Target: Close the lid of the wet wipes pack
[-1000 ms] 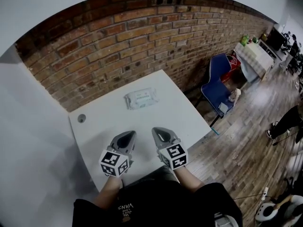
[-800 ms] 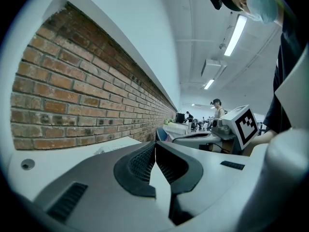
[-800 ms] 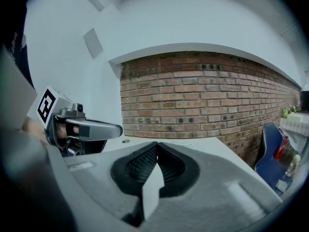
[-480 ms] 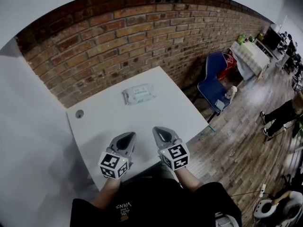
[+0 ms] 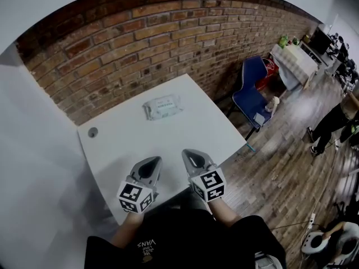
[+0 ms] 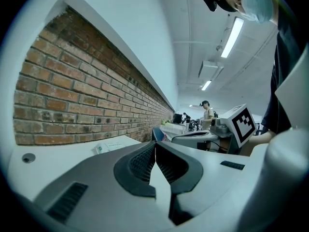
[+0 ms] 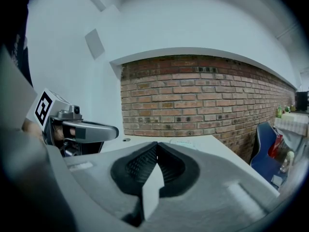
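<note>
Head view: white wet wipes pack (image 5: 161,107) lying flat on table (image 5: 190,130).

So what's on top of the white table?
A wet wipes pack lies near the far edge; a small round grey fitting sits by the left corner. The left gripper and right gripper cover part of the near edge.

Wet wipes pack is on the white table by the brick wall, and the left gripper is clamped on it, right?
No. The wet wipes pack lies on the white table by the brick wall, but the left gripper is shut on nothing at the table's near edge, as the head view shows.
</note>
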`<action>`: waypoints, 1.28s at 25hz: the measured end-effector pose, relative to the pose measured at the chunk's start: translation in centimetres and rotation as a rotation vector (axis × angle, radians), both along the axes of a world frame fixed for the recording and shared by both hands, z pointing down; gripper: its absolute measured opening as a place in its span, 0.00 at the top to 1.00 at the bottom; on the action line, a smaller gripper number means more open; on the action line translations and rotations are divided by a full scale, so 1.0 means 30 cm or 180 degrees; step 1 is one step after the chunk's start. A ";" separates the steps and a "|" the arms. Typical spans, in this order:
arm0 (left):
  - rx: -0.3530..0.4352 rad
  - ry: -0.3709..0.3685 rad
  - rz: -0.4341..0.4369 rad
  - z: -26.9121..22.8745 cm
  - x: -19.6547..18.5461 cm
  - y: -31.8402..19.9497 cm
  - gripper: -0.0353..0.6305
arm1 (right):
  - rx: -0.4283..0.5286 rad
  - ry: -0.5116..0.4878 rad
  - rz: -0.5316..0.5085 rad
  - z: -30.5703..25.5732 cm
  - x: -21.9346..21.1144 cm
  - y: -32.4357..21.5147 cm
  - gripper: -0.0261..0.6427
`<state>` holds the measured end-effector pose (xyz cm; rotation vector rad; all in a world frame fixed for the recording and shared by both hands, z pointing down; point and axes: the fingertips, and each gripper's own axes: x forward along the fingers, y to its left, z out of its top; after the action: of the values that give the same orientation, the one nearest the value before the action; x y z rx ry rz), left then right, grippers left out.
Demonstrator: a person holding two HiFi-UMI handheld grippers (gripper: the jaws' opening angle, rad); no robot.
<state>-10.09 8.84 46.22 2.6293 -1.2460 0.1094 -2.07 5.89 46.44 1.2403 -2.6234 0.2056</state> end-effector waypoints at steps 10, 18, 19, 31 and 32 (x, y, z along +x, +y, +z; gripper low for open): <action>-0.0010 0.0018 -0.0033 0.003 -0.012 0.021 0.93 | -0.0029 0.0071 -0.0044 0.013 -0.019 0.019 0.97; -0.0006 0.0030 -0.0023 -0.002 -0.015 0.017 0.93 | -0.0032 0.0084 -0.0040 0.010 -0.025 0.013 0.97; -0.0004 0.0029 -0.0023 -0.003 -0.015 0.017 0.93 | -0.0031 0.0086 -0.0041 0.009 -0.025 0.012 0.97; -0.0010 0.0032 -0.0018 0.002 -0.011 0.017 0.93 | -0.0043 0.0104 -0.0048 0.017 -0.022 0.012 0.97; -0.0010 0.0030 -0.0017 0.003 -0.012 0.017 0.93 | -0.0037 0.0105 -0.0053 0.017 -0.023 0.012 0.97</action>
<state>-10.44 9.35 46.32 2.6205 -1.2489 0.0977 -2.77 6.25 46.95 1.2074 -2.5997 0.1957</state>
